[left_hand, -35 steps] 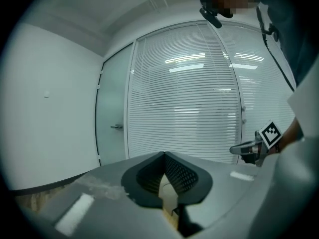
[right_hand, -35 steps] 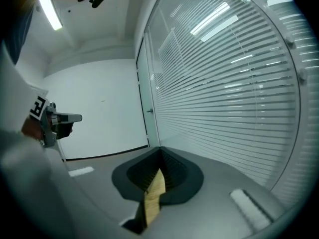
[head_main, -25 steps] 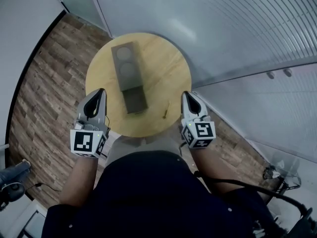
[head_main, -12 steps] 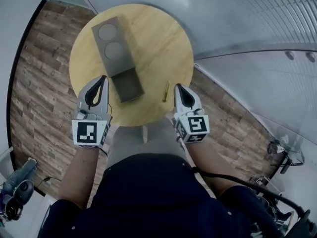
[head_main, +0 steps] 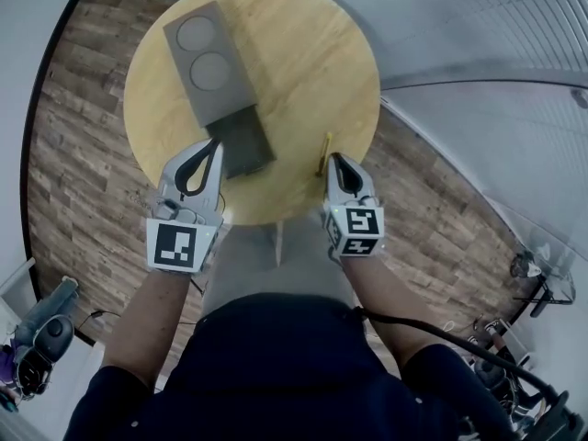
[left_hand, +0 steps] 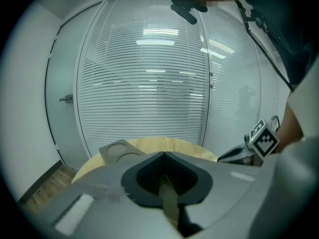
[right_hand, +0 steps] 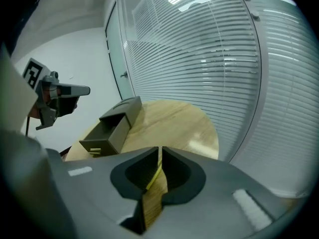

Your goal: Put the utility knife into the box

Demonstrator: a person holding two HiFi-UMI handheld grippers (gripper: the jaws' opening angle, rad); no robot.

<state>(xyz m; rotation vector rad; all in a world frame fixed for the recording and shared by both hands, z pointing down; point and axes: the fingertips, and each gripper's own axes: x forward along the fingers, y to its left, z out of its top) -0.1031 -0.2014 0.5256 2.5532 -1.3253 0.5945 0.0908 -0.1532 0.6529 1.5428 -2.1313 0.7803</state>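
Note:
A thin yellow utility knife [head_main: 323, 152] lies on the round wooden table [head_main: 303, 53] near its front right edge. A grey box [head_main: 207, 62] with two round recesses on top stands at the left, its drawer [head_main: 241, 143] pulled out toward me. My right gripper [head_main: 333, 158] hovers over the knife's near end. Its jaws are opening to a narrow slit, through which the knife [right_hand: 156, 174] shows below, untouched. My left gripper [head_main: 206, 147] is shut and empty, its tip beside the drawer's front left corner. The right gripper view shows the open drawer [right_hand: 102, 136].
Glass walls with blinds [head_main: 478, 26] curve round the table's far and right sides. Wood flooring [head_main: 73, 136] lies to the left. Some equipment [head_main: 41, 338] sits on the floor at lower left, and cables [head_main: 514, 338] at lower right.
Both grippers have come forward over the table's front edge. The right one now reaches the knife, and the left one the drawer's front. The right jaws have parted slightly.

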